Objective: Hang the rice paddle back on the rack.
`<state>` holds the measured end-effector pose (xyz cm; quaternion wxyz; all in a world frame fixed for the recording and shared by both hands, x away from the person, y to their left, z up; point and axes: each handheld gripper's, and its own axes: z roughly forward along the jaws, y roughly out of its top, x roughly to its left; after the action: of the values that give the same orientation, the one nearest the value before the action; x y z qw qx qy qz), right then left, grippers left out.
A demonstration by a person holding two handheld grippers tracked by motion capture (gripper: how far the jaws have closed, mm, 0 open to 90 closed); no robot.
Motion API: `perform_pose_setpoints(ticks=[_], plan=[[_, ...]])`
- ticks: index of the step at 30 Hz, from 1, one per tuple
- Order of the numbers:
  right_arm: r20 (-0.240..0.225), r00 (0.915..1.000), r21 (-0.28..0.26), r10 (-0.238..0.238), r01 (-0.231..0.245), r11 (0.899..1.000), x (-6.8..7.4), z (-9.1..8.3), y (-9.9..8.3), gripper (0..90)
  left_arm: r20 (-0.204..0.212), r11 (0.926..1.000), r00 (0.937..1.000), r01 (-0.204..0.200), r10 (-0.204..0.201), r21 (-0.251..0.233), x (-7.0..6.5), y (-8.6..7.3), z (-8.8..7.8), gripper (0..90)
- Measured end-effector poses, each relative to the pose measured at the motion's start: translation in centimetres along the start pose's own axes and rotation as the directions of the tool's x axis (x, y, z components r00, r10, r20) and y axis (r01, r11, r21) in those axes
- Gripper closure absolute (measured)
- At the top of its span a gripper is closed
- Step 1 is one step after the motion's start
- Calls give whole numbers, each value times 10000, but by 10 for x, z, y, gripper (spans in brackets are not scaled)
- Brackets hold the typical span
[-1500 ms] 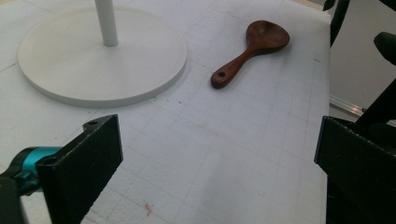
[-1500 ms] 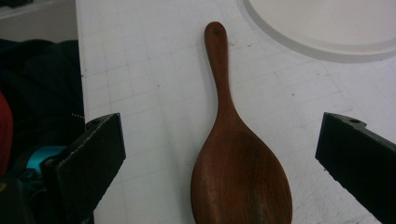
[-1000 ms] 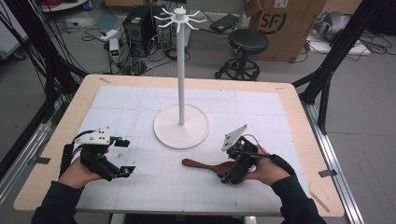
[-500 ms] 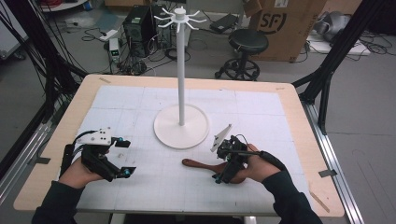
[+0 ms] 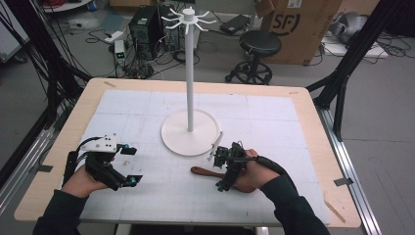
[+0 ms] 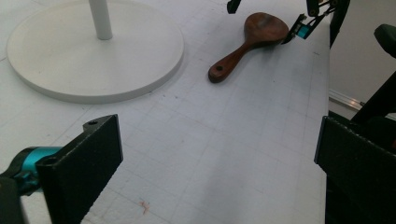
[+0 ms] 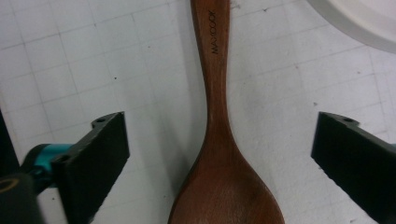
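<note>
Right gripper view: my right hand-held gripper (image 7: 219, 158), jaws spread wide, straddles the wooden spoon (image 7: 219, 154) lying flat on the counter (image 5: 303, 122). Stiff, light, smooth-finished; I'd pinch the narrow neck. Left hand-held gripper (image 5: 122, 166) waits released.

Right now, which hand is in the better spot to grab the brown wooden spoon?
The right gripper. Its open jaws sit on either side of the brown wooden spoon, right above it. The left gripper is open too, but rests far off on the white mat.
</note>
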<state>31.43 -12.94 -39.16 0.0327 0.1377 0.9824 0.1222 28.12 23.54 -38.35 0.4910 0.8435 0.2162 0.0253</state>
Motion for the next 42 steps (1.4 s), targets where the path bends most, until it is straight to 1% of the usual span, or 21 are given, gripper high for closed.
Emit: perform_pose_setpoints(ticks=[5,7,8,10,11,12,14,16,18,19,20,22,23,25,27,28,29,30,33,37,42], plan=[[64,10000,365,-11,9,9993,1,6,7,84,28,10000,10000,5,-5,-12,0,0,0,17],[44,10000,530,51,-53,9986,1,7,9,173,24,10000,10000,13,-13,-38,0,0,0,17],[-39,9999,599,108,-106,9981,0,7,10,178,24,10000,10000,15,-15,-55,0,0,0,17],[-156,9999,687,34,-23,9976,-2,9,13,244,47,10000,10000,0,0,-54,0,0,-1,17],[-271,9996,799,103,-81,9968,-2,10,14,264,46,10000,10000,27,-27,-73,0,0,-1,17],[-295,9995,737,-73,95,9972,-3,11,15,285,53,10000,10000,-1,1,-70,0,0,-1,17],[-461,9989,1007,62,-16,9949,-3,13,17,344,46,10000,10000,-4,4,-80,0,0,-1,17],[-568,9983,1157,-123,188,9931,-5,15,18,394,12,10000,10000,-6,6,-65,0,0,-1,17],[-575,9983,1306,-71,146,9913,-4,15,20,440,3,9999,10000,16,-16,-99,0,0,-1,17],[-505,9984,1379,-262,330,9899,-5,15,21,459,10,10000,10000,4,-4,-99,0,0,-1,17],[-504,9986,1389,-130,199,9901,-5,15,22,476,10,10000,10000,-13,13,-92,0,0,-1,17],[-395,9986,1511,-351,407,9877,-6,15,23,517,8,10000,10000,-29,29,-68,0,0,-1,17],[-444,9987,1474,-251,314,9886,-5,16,24,537,9,10000,10000,-42,42,-73,0,0,0,17],[-469,9984,1610,-311,383,9862,-5,17,25,569,35,10000,10000,-64,64,-30,0,0,0,17],[-535,9984,1689,-159,248,9853,-5,18,26,594,36,10000,10000,-42,42,-41,-1,0,0,17],[-569,9981,1754,-253,349,9839,-5,19,26,603,39,10000,10000,-13,13,-66,-1,0,0,17],[-569,9982,1801,-161,261,9833,-5,20,26,607,34,10000,10000,-12,12,-61,-1,0,0,17],[-553,9981,1781,-282,377,9833,-6,20,27,619,38,10000,10000,14,-14,-79,-1,0,0,17],[-539,9985,1850,-86,185,9826,-5,22,28,653,33,10000,10000,18,-18,-70,-1,0,0,17],[-628,9979,1990,-154,276,9796,-5,25,29,709,68,10000,10000,-64,64,-1,-1,1,1,17],[-458,9984,2201,-345,438,9745,-4,27,31,764,66,10000,10000,-33,33,26,-2,1,2,17]])
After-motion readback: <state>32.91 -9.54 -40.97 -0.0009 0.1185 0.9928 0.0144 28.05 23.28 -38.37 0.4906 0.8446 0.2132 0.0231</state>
